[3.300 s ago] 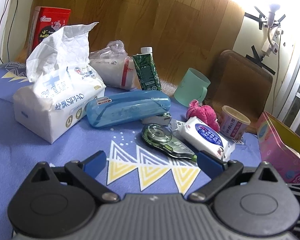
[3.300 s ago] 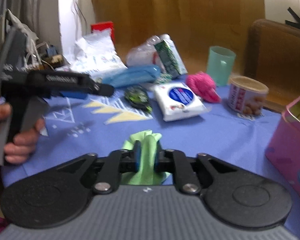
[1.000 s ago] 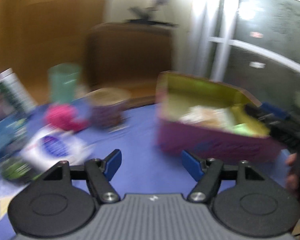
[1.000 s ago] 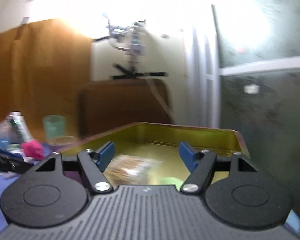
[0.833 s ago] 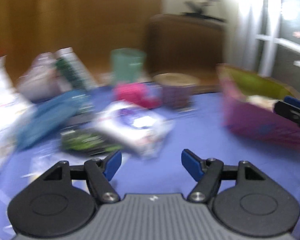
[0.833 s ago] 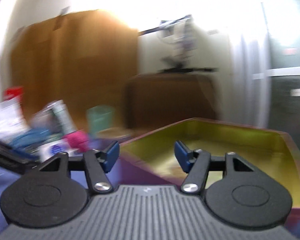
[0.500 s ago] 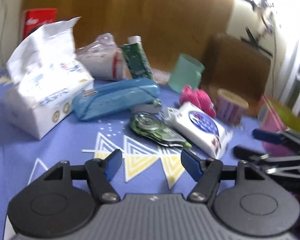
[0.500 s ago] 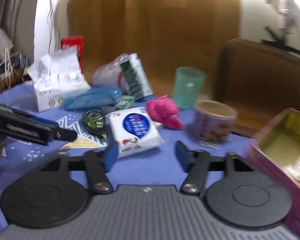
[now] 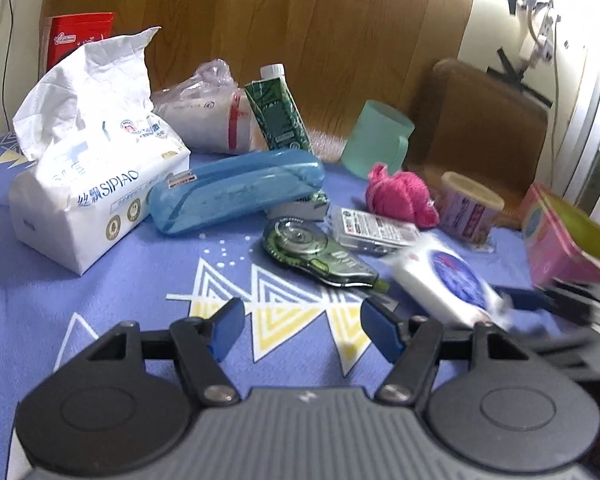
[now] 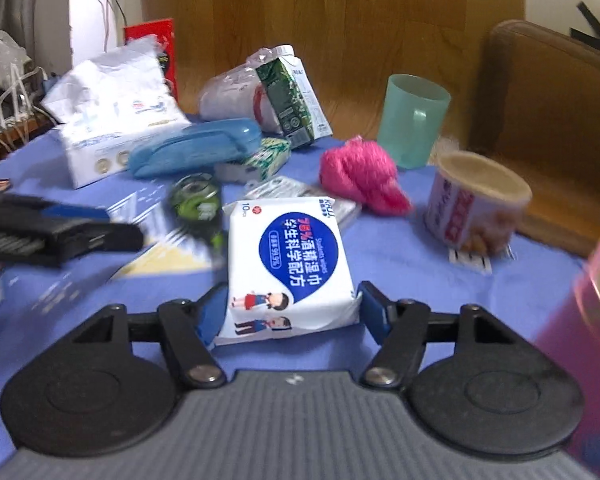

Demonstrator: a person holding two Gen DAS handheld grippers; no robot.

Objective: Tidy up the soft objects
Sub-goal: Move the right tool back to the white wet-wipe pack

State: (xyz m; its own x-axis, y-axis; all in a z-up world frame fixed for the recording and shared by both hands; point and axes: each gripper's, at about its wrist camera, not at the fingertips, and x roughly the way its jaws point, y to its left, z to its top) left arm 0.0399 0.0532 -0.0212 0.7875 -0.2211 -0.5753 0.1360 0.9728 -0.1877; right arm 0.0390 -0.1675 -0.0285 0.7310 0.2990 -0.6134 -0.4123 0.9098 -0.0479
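Tablecloth [image 9: 148, 280] blue, patterned; wood wall [image 9: 300, 32] behind.

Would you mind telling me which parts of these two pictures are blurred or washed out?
Left wrist view: the wipes pack and right gripper smear with motion; the top right corner is washed out. Right wrist view: the left gripper and tape dispenser are smeared.

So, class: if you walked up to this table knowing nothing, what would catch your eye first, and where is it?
The white and blue wet wipes pack sits front and centre, between the fingers of the right gripper, which touch its sides. Behind it a bright pink fluffy ball lies on the blue tablecloth, in front of a mint-green cup. On the left a big white tissue pack has a sheet sticking up.
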